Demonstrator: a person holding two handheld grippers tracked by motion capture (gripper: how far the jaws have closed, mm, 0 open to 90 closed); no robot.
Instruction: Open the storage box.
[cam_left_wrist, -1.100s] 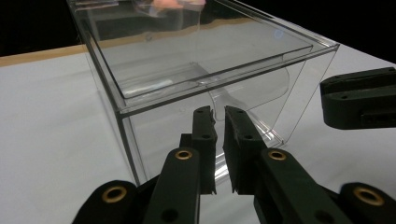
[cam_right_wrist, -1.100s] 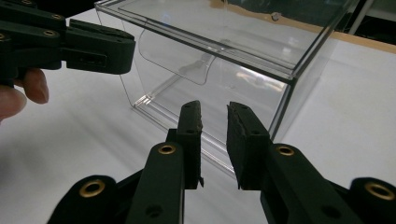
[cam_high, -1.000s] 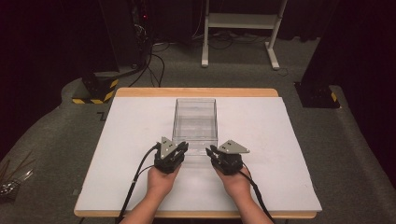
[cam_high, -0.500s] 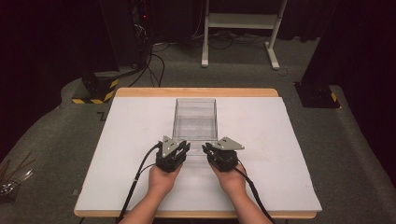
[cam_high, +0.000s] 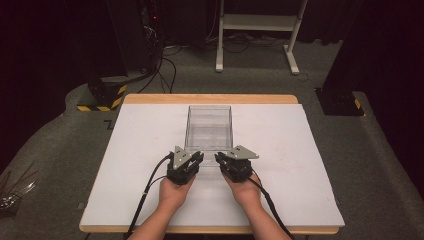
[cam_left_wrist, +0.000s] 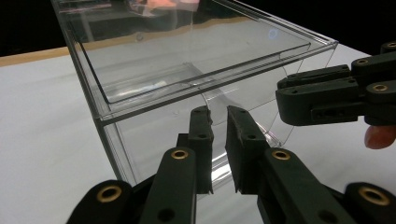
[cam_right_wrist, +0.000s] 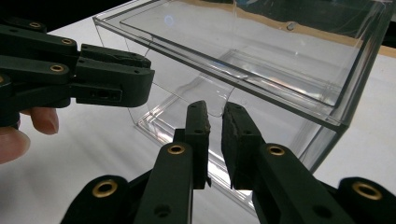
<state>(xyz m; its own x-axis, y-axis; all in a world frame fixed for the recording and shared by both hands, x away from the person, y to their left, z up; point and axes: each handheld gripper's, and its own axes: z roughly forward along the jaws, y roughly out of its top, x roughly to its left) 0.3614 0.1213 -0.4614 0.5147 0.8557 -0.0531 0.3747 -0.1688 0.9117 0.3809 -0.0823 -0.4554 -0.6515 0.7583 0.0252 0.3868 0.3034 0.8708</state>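
A clear plastic box with a clear drawer inside lies lengthwise at the middle of the white table. Both grippers sit at its near end, tips turned toward each other. My left gripper has just been closing; its jaws stand a narrow slit apart with nothing pinched, just before the box's front wall. My right gripper has also been closing to a thin gap, empty, in front of the drawer's curved finger notch. Each gripper shows side-on in the other's view, as the right gripper and the left gripper.
The white tabletop has a wooden rim at the far edge. Bare white surface lies on both sides of the box. Cables trail from the grippers toward the near edge. Black stand bases and a white frame stand on the floor beyond.
My right gripper has edged slightly left toward the left gripper at the box's near end. The left hand and the box have stayed put.
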